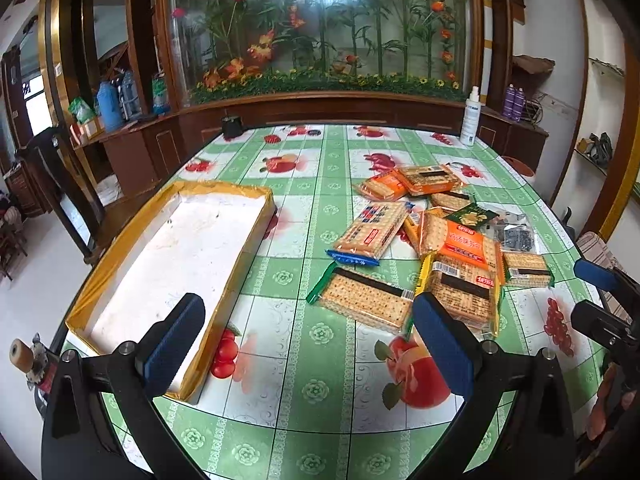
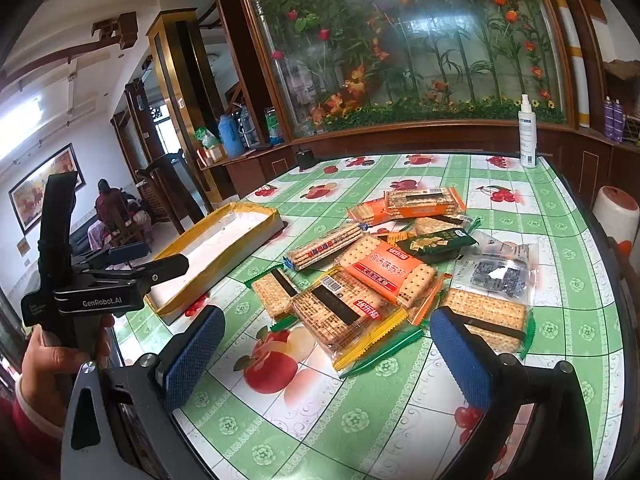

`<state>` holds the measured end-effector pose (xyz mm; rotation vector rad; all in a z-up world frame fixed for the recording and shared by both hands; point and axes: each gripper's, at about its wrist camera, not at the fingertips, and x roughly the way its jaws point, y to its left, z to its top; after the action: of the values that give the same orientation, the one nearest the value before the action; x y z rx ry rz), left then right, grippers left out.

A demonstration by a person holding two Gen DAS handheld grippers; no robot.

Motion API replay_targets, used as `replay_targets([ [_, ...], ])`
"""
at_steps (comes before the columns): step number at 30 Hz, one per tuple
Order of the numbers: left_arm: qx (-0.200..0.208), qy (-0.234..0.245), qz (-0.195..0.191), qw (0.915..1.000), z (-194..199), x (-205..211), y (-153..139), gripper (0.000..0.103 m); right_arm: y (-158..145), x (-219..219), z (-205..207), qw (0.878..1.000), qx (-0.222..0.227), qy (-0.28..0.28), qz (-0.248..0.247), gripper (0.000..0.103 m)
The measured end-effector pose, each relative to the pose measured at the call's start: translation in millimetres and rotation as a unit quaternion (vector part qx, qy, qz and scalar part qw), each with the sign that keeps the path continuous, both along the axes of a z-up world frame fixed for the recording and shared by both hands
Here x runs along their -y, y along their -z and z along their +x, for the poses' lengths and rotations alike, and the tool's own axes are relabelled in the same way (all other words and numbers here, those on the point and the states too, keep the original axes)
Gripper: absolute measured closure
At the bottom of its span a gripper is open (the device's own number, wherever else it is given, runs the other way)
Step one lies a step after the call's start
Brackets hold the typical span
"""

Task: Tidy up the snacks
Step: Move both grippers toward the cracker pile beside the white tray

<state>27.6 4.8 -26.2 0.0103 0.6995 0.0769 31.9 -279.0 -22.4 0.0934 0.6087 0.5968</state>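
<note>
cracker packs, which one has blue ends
The cracker pack with blue ends, lying alone at the pile's left edge nearest the tray; the others have orange, yellow or green wrapping.

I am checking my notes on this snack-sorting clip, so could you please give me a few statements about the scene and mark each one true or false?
1. The yellow-rimmed box holds no snack packs. True.
2. The left gripper is shut on a cracker pack. False: its jaws are open and hold nothing.
3. The blue-ended cracker pack lies on the tablecloth, outside the box. True.
4. The white spray bottle lies on its side among the snacks. False: it stands upright at the table's far edge.
5. The right gripper is open. True.
</note>
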Motion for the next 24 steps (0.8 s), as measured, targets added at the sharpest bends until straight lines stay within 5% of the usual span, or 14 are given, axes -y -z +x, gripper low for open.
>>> replay_targets([
  [12,-0.026,0.002,-0.018,0.9995,13,4,18,0.000,8,-3,13,1.000,-0.011,-0.027,-0.013,0.000],
  [24,-0.087,-0.046,-0.125,0.9873,47,13,45,0.000,14,-6,17,0.998,-0.017,-0.058,-0.020,0.000],
])
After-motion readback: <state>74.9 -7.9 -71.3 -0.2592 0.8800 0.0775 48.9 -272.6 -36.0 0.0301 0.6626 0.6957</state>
